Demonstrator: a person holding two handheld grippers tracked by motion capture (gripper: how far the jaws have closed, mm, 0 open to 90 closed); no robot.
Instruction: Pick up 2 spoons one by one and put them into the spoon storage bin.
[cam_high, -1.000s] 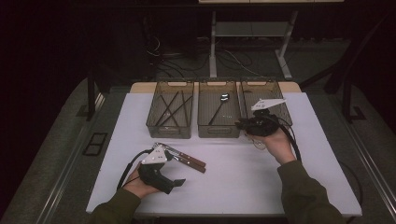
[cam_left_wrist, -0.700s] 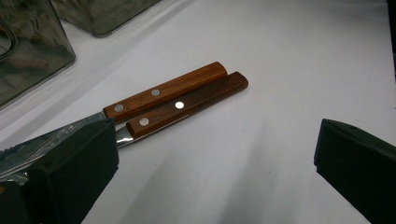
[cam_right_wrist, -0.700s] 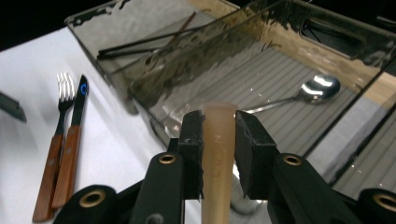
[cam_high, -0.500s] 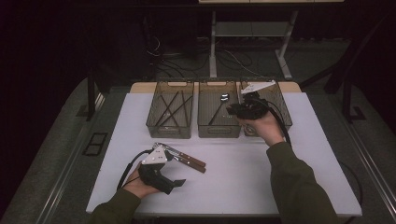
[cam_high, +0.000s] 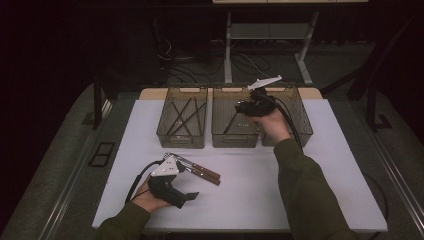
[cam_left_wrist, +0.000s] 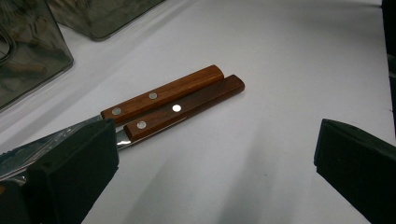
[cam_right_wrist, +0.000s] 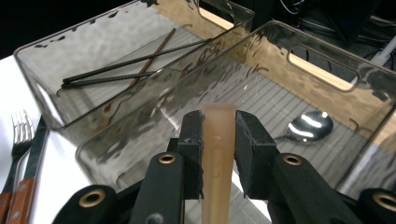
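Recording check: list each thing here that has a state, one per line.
left tool: open, resting on the table beside the forks.
right tool: shut on a tan handle, above the middle bin.
two wooden-handled forks: lying side by side.
spoon: lying in the middle bin.

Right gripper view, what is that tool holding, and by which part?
The right tool is shut on a tan, flat utensil handle, gripped near its end; the utensil's working end is hidden.
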